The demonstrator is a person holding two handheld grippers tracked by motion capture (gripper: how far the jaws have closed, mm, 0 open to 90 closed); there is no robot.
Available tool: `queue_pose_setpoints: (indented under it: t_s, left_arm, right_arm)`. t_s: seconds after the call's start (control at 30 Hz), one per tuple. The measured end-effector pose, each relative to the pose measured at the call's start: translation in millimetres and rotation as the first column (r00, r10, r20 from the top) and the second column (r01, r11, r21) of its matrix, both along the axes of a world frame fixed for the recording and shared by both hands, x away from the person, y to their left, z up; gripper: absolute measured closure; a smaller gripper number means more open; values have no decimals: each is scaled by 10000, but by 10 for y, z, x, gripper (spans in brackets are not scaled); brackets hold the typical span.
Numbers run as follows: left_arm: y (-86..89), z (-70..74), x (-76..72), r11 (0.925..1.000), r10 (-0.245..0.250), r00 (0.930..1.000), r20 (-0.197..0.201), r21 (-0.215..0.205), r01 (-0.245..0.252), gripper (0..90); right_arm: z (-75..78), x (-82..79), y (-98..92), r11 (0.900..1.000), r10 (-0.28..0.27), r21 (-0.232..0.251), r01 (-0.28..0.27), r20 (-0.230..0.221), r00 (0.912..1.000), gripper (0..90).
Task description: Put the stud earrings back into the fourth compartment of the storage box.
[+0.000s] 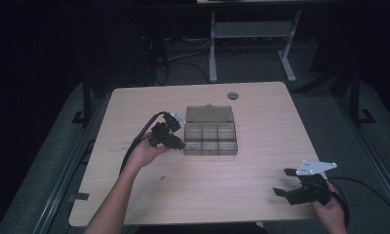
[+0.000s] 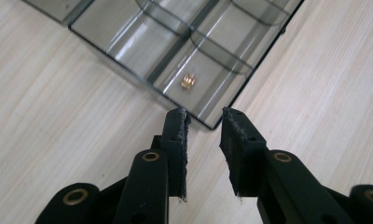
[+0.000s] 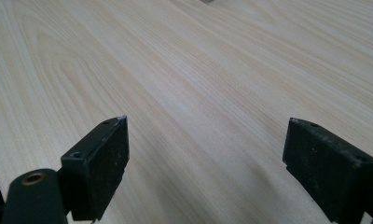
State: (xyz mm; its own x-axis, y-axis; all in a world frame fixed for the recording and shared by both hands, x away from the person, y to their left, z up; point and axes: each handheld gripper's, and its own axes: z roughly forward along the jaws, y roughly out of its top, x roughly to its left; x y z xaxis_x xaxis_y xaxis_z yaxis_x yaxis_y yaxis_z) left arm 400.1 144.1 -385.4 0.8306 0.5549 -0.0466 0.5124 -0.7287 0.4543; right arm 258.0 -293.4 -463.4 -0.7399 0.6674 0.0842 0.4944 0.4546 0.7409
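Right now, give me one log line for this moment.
left gripper: open, empty, at box corner | brass nut: in corner compartment | second nut: on table | right gripper: open, empty

Open smoky box [image 1: 210, 138] — brass nut [image 2: 188, 81], perhaps, inside.

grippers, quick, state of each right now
Left gripper: open by a narrow gap, holding nothing, at the compartment box's corner.
Right gripper: wide open, empty, above the table.
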Motion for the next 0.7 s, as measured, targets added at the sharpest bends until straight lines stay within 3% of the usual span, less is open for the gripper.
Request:
queue_pose_setpoints:
  t_s: [0.7]
  left_arm:
    - [301, -126, -296, 9999, 115, 9999, 38, -66, -115, 657]
  right_arm:
    - [-3, 3, 16, 10000, 9, -71, -9, -4, 10000, 141]
